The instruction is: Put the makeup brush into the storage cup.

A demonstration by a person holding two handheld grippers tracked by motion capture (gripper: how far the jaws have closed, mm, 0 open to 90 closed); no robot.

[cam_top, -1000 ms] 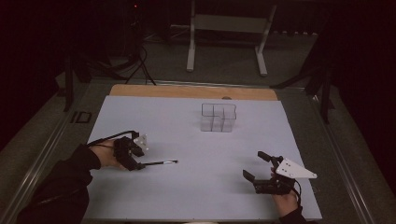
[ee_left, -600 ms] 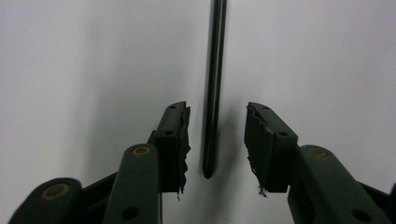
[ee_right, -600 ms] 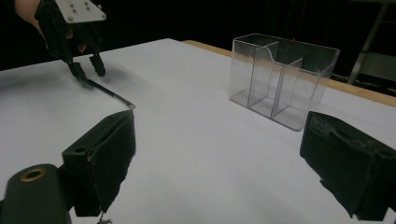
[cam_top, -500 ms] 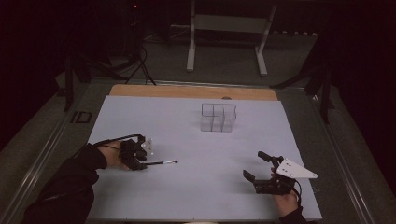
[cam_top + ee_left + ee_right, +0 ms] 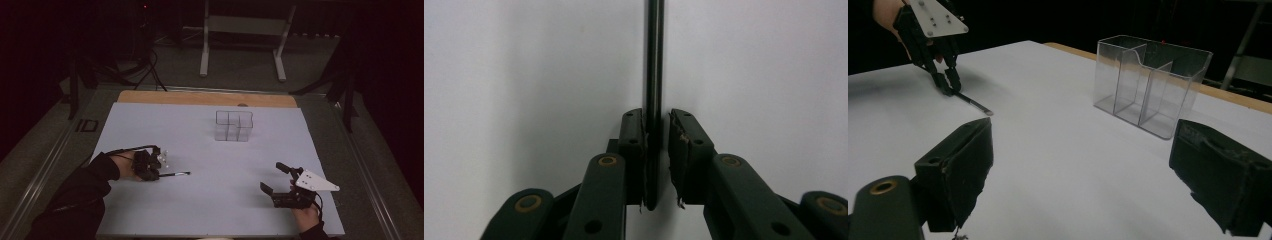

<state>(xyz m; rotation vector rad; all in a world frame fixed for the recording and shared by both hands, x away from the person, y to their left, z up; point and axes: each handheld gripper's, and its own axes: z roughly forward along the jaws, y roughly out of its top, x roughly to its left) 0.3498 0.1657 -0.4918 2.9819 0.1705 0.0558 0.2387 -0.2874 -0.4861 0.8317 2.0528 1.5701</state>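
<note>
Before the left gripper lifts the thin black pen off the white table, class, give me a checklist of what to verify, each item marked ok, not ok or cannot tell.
1. Pen lies between the left gripper jaws, which have just been closing: ok.
2. Both pads pressing firmly on it: cannot tell.
3. Pen lined up along the jaws: ok.
4. Right gripper open, apart from the pen: ok.
5. Clear organizer upright on the table, away from the pen: ok.

Left gripper (image 5: pixel 156 172): shifted slightly along the white tabletop (image 5: pixel 210 200) toward its near left corner; jaws have just been closing around the end of the thin black pen-like rod (image 5: pixel 654 90), which now lies between them, left pad touching.
</note>
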